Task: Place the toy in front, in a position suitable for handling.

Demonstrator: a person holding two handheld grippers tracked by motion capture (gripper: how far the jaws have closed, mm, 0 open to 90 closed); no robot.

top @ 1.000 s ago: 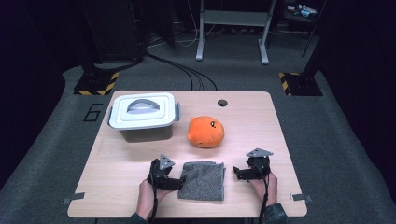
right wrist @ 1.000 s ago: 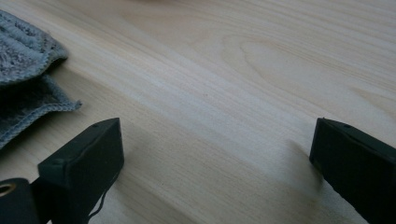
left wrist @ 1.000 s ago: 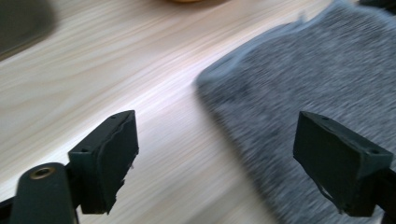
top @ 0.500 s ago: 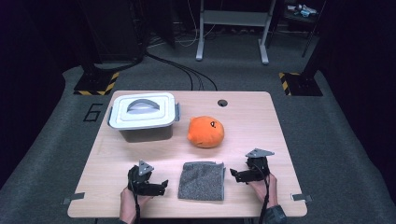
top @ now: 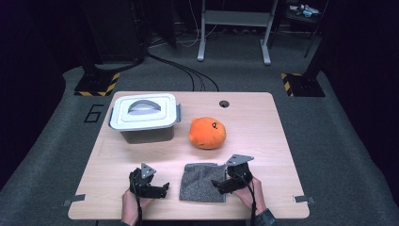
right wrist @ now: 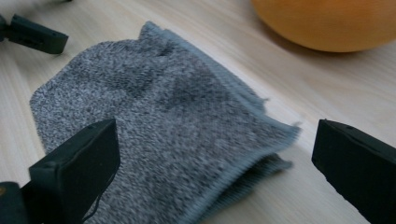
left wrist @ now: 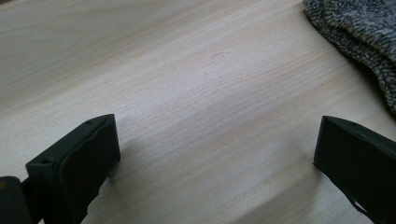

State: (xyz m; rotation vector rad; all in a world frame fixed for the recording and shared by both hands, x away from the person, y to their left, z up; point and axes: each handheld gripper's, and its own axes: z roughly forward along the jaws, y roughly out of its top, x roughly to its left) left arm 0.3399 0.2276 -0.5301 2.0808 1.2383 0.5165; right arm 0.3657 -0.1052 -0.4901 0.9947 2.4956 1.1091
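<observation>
A folded grey cloth (top: 200, 189) lies near the table's front edge. My right gripper (top: 218, 184) is open and reaches over the cloth's right side; in the right gripper view the cloth (right wrist: 154, 121) lies between the spread jaws of the gripper (right wrist: 215, 140), its folded corner toward the right jaw. My left gripper (top: 163, 189) rests open just left of the cloth. In the left gripper view, bare wood lies between that gripper's (left wrist: 217, 140) jaws and the cloth's edge (left wrist: 359, 32) sits at the upper right.
An orange plush toy (top: 207, 133) (right wrist: 327, 21) sits behind the cloth at mid-table. A closed white-lidded container (top: 143, 113) stands at the back left. The wooden table (top: 263, 141) has a small hole (top: 224, 103) near its far edge.
My left gripper has drawn back to the left, off the cloth's left edge. My right gripper has moved left onto the cloth's right side.
</observation>
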